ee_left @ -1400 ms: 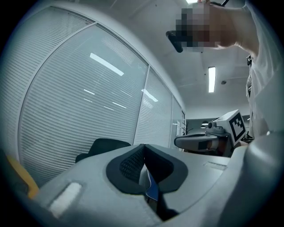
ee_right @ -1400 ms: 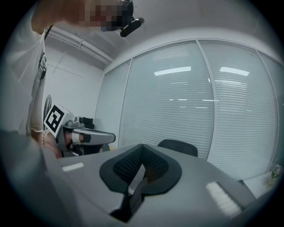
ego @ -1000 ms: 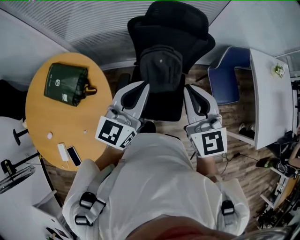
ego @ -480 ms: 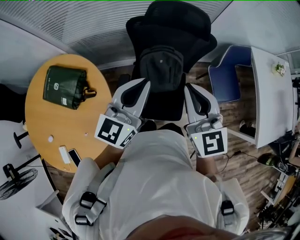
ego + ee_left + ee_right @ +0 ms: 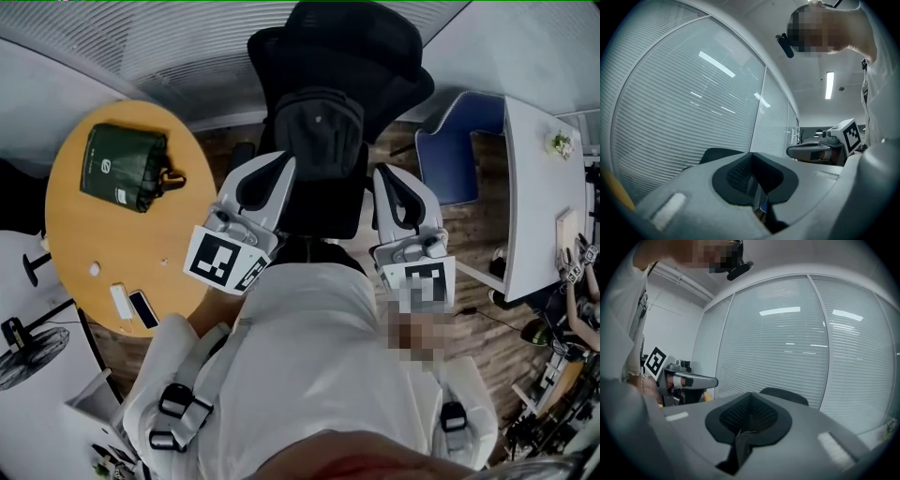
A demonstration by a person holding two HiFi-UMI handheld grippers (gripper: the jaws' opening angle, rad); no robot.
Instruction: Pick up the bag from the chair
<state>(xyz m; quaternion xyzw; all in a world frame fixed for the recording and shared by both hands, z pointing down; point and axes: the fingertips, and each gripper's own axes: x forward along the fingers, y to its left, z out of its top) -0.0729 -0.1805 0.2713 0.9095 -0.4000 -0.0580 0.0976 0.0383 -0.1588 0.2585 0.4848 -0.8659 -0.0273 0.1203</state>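
A black backpack [image 5: 319,131] sits upright on the seat of a black office chair [image 5: 347,47], leaning against its backrest. My left gripper [image 5: 284,164] is beside the bag's left flank and my right gripper [image 5: 382,175] beside its right flank, both pointing at the chair. In the left gripper view the left gripper [image 5: 752,180] has its ribbed pads pressed together with nothing clamped. The right gripper [image 5: 749,416] looks the same in its own view. Only dark shapes show through the slit below the pads. In both gripper views the bag is hidden behind the jaws.
A round wooden table [image 5: 75,225] stands at the left with a dark green bag [image 5: 127,169], a phone [image 5: 143,309] and a small white item on it. A blue chair [image 5: 459,150] and a white desk [image 5: 539,187] stand at the right. Window blinds run behind the chair.
Both grippers have crept slightly forward toward the chair and bag, with their jaws staying shut. The table has slid a little leftward in the head view.
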